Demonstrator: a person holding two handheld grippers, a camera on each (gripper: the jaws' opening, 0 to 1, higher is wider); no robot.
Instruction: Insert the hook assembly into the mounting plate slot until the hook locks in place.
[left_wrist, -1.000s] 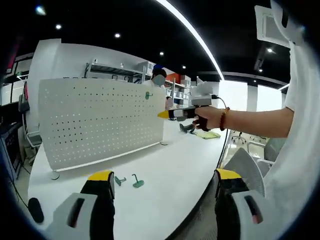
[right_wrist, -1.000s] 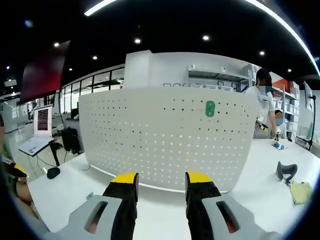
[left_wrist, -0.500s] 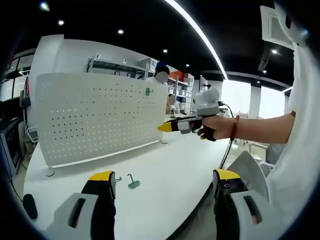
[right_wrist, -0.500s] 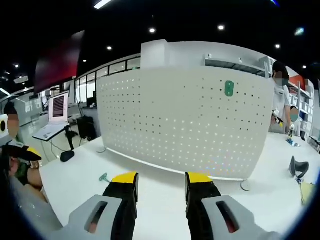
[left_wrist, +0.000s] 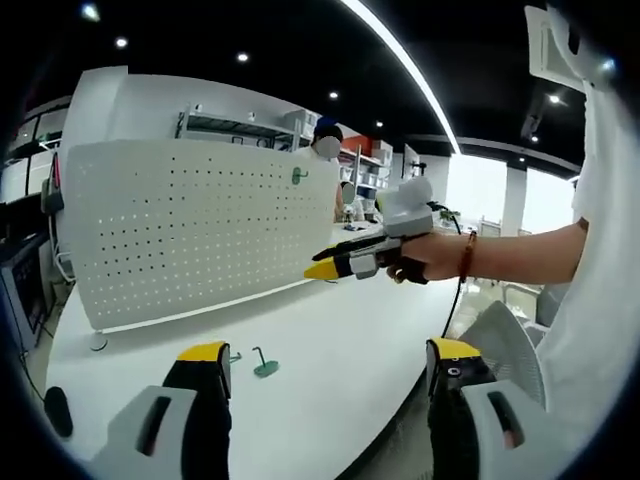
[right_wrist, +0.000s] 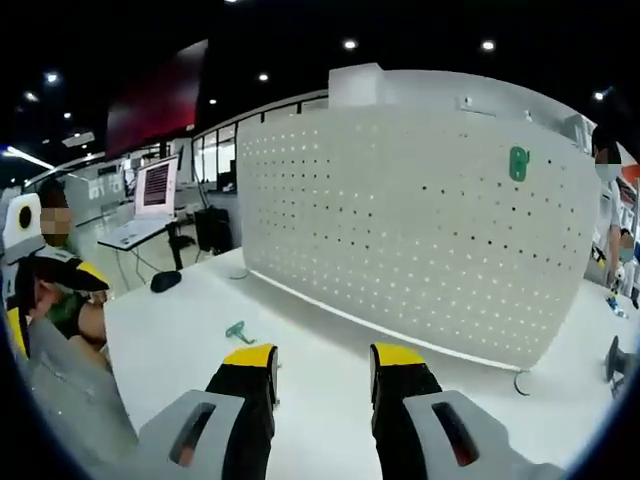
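Lowered since a moment ago, the right claw (left_wrist: 322, 269) hangs empty and slightly parted; left claw (left_wrist: 318, 362) open; green hook (left_wrist: 264, 364) lies unplaced on the worktop (left_wrist: 330, 350) before the pegboard (left_wrist: 190, 235).

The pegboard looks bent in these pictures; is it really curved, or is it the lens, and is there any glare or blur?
Left gripper view: the fisheye bows the pegboard; windows behind the right gripper are blown out white. Right gripper view: the pegboard bulges strongly, evenly lit, with the green hook on the table small but sharp.

White table (left_wrist: 330, 350) bears pegboard (left_wrist: 190, 235) and green hooks (left_wrist: 262, 364).
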